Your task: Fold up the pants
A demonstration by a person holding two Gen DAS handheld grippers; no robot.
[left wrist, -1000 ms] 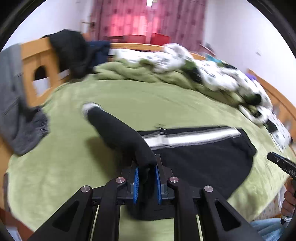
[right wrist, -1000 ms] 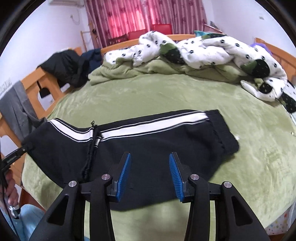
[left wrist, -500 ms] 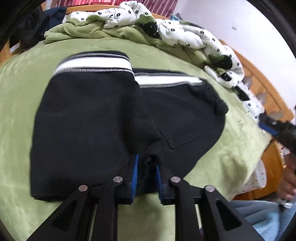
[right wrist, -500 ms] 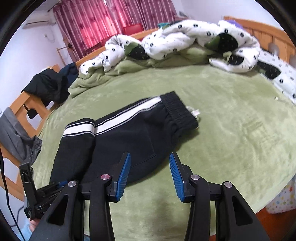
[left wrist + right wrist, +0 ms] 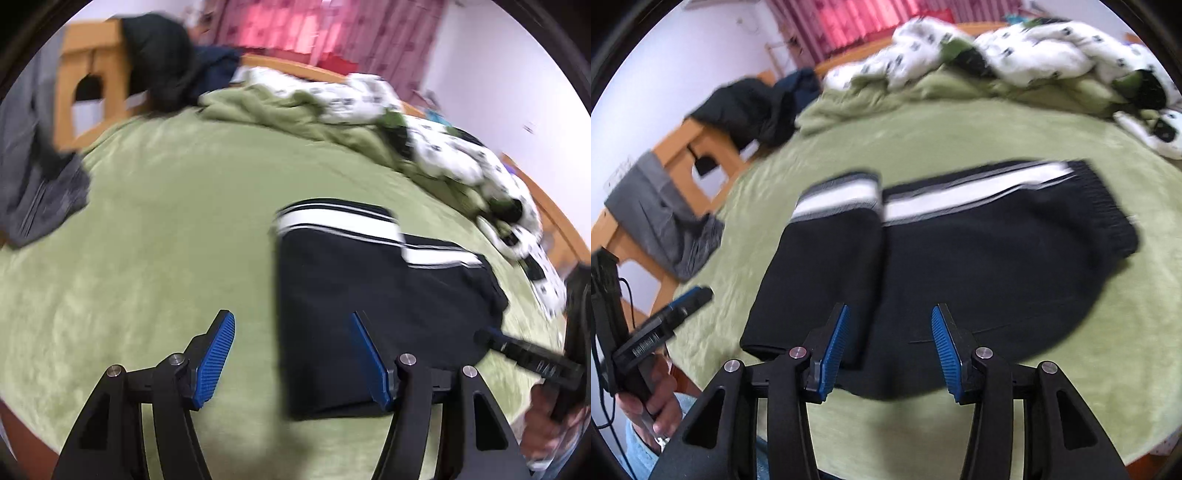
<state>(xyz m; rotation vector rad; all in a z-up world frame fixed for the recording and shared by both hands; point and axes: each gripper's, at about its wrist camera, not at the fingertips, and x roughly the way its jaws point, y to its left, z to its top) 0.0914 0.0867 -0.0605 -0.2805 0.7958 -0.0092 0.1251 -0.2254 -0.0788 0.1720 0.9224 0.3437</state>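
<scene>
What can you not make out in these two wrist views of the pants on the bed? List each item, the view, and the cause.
- Pants, left view: near edge hidden behind the left tongs; seams blurred.
- Pants, right view: near hem hidden behind the right tongs.
- Spotted quilt, right view: pattern smeared by blur.
- Person's hand, right view: cut off by the dark lens rim.
- Curtain, left view: blurred.

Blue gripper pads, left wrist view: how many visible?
3. Two on the left gripper: one pad over the green blanket, the other over the black pants. A third blue edge shows on the right gripper; its other pad is hidden.
</scene>
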